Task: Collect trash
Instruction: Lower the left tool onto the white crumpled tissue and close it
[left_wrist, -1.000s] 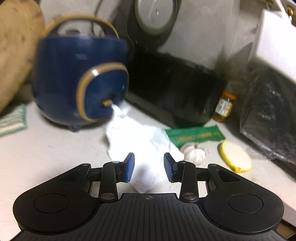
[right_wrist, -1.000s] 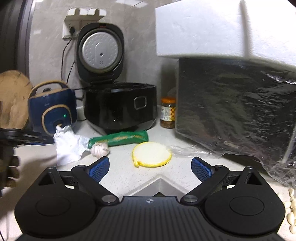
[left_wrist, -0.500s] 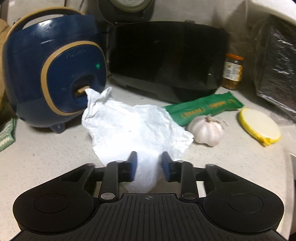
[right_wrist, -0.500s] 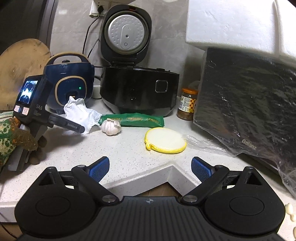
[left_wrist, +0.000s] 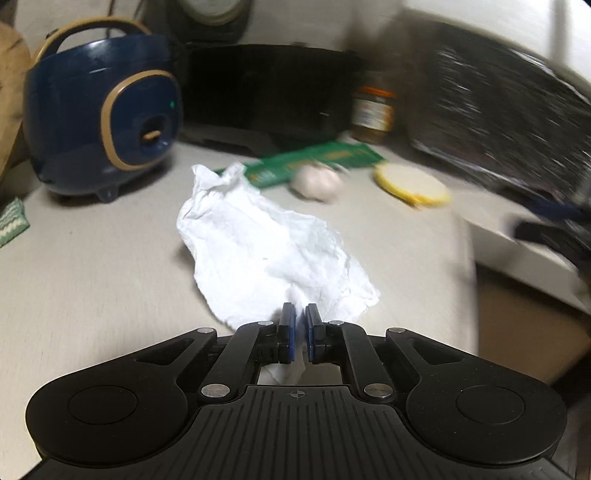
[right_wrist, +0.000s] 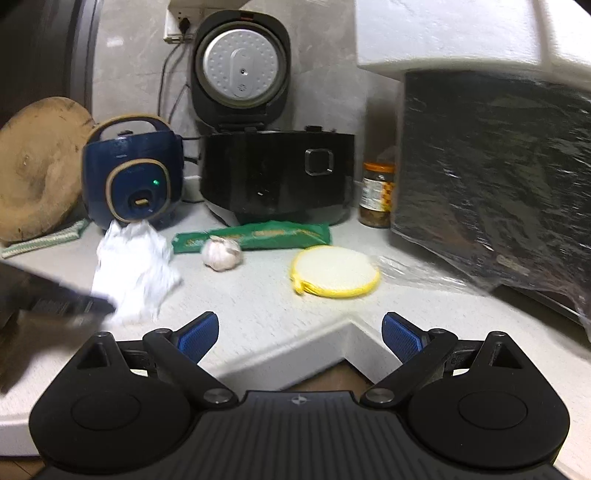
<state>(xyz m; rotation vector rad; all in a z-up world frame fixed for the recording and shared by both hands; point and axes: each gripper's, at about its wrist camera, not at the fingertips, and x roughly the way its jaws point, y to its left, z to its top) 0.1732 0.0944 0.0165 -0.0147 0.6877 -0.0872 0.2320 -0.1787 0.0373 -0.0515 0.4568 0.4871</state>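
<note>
Tissue (left_wrist: 266, 251) now pinched in our left tool (left_wrist: 299, 332), which closed from half-open; it trails toward 12 o'clock over the counter (left_wrist: 92, 258). Right tool (right_wrist: 299, 336) hangs wide open, empty. First trash secured.

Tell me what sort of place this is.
Most likely a home kitchen counter: an open black rice cooker beside a small navy blue cooker, a garlic bulb and a glass jar of preserves on the pale speckled countertop.
</note>
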